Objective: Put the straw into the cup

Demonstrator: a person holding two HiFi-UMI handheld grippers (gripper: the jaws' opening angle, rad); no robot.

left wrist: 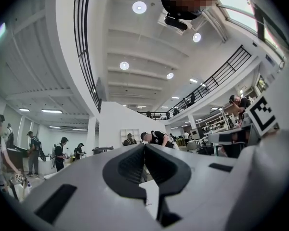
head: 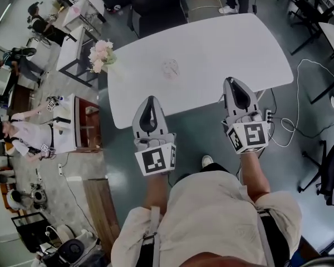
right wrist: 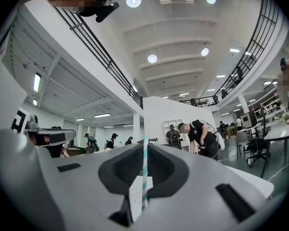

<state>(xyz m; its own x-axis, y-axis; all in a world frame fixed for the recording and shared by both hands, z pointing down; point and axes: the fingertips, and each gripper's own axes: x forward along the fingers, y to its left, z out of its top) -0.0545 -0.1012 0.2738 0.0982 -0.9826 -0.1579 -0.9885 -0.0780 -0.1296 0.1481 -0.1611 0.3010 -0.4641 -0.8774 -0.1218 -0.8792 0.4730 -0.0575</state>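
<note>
White counter (head: pixel 222 43) fills the head view; the cup (head: pixel 171 69) stands on it ahead of both grippers, well apart, nearer the left gripper (head: pixel 151 100) than the right gripper (head: pixel 232 81). Left gripper view: jaws pressed together at the tips. Right gripper view: jaws clamped on a teal-striped straw (right wrist: pixel 145 172), upright between them

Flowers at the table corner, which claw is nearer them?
Left. The left claw is at the near edge of the table, toward the flowers; the right claw is along that edge, toward the opposite end.
</note>
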